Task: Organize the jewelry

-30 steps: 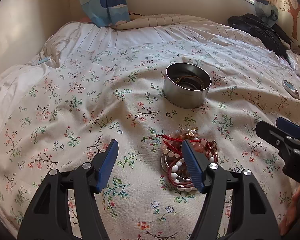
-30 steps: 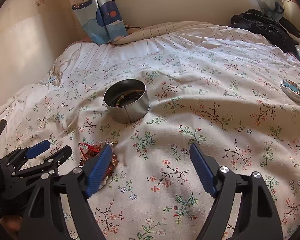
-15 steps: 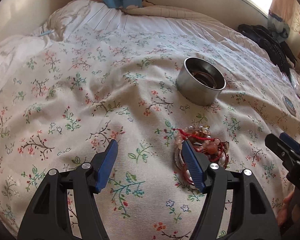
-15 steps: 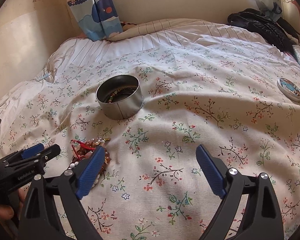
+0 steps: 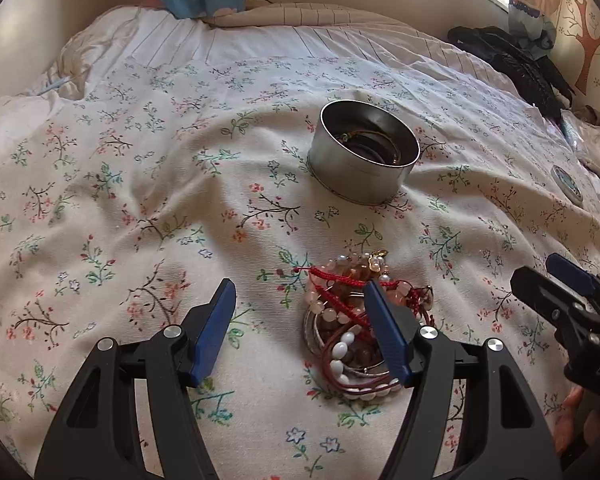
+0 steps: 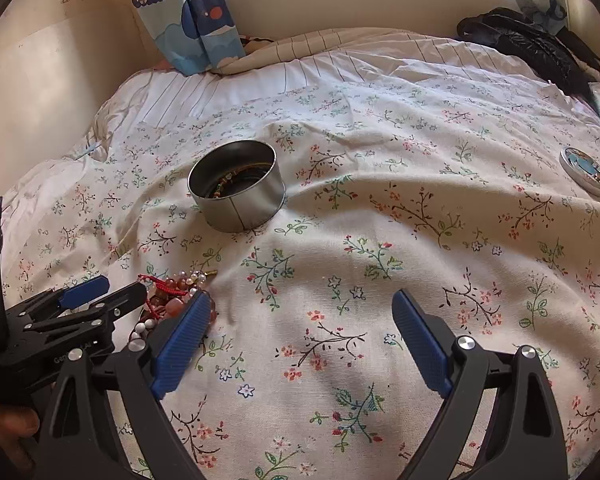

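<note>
A pile of bracelets (image 5: 342, 312), with red cords, pink beads and white beads, lies on the flowered bedsheet. My left gripper (image 5: 300, 300) is open and hovers just above it, with its right finger (image 5: 384, 332) over the pile. A round metal tin (image 5: 364, 156) with some jewelry inside stands beyond the pile. In the right wrist view the tin (image 6: 238, 188) is far left and the pile (image 6: 168, 300) is partly hidden by the left gripper (image 6: 100, 292). My right gripper (image 6: 300, 320) is open and empty over bare sheet.
A small round tin lid (image 6: 586, 170) lies at the right on the flowered bedsheet (image 6: 380, 220). Black clothing (image 6: 532, 48) lies at the back right. A curtain (image 6: 188, 16) and wall stand behind the bed. The sheet is wrinkled.
The left gripper has swung and tilted over the bracelet pile, with the tin shifting in its view. The right gripper has opened wider and drifted slightly. Nothing was picked up.
</note>
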